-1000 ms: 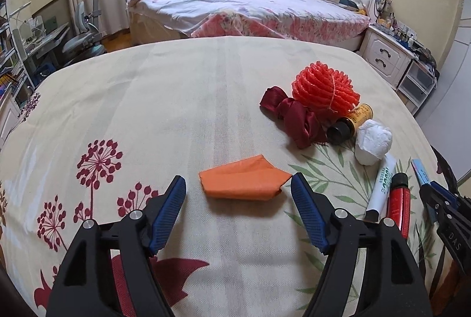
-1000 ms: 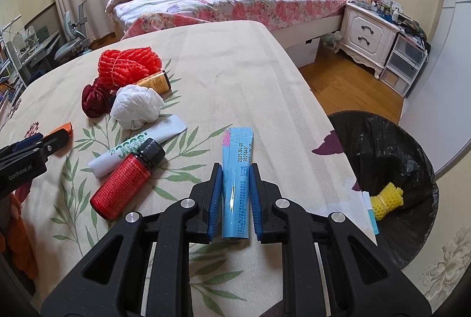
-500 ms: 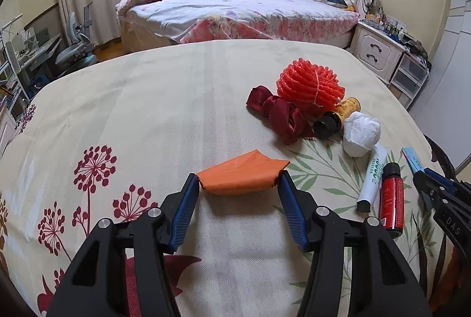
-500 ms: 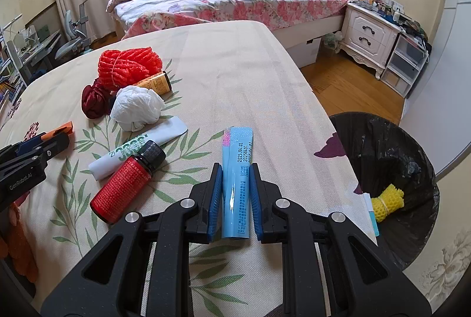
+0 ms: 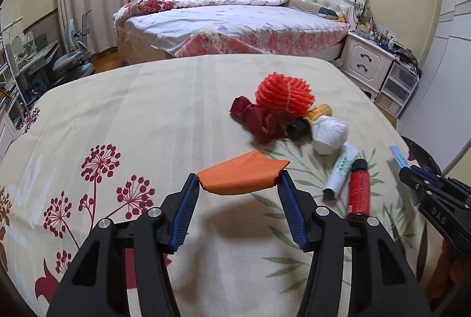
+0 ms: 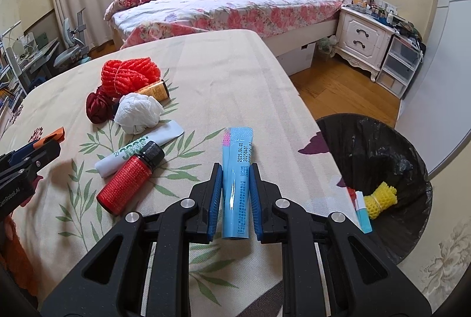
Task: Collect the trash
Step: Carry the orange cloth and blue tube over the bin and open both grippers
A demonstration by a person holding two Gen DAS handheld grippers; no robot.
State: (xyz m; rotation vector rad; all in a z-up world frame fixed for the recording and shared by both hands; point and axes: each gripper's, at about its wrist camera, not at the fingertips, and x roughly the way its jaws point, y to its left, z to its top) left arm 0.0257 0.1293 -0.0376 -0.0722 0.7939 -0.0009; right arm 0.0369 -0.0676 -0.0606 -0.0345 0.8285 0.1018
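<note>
- Where the cloth-covered table (image 6: 223, 76) drops off at its right edge, wooden floor (image 6: 338, 87) beyond, open toward the bed (image 6: 223, 8) and white nightstand (image 6: 365, 40).
- Broad bare stretch of tablecloth at the far and left side in the left wrist view, free of objects up to the far edge.
- Black-lined trash bin (image 6: 382, 146) just beside the table's right edge, below table level; yellow foam net (image 6: 379, 199) and a blue-white packet inside.
- Clustered near the table's right half: red foam net (image 5: 284, 95), dark red cloth (image 5: 256, 120) touching it, amber bottle (image 5: 309, 118) and white crumpled paper (image 5: 329, 133) beside.
- White tube (image 5: 341, 170) and red bottle (image 5: 358, 189) lying side by side, close to the right edge.
- Left gripper (image 5: 238, 184) partly closed, jaws having just closed in, pads pinching the orange wrapper (image 5: 243, 175) at both ends, lifted clear of the cloth with its shadow beneath.
- Right gripper (image 6: 235, 178) nearly pressed together, clamping the blue tube (image 6: 237, 181) lengthwise, near the table's right edge and the bin.
</note>
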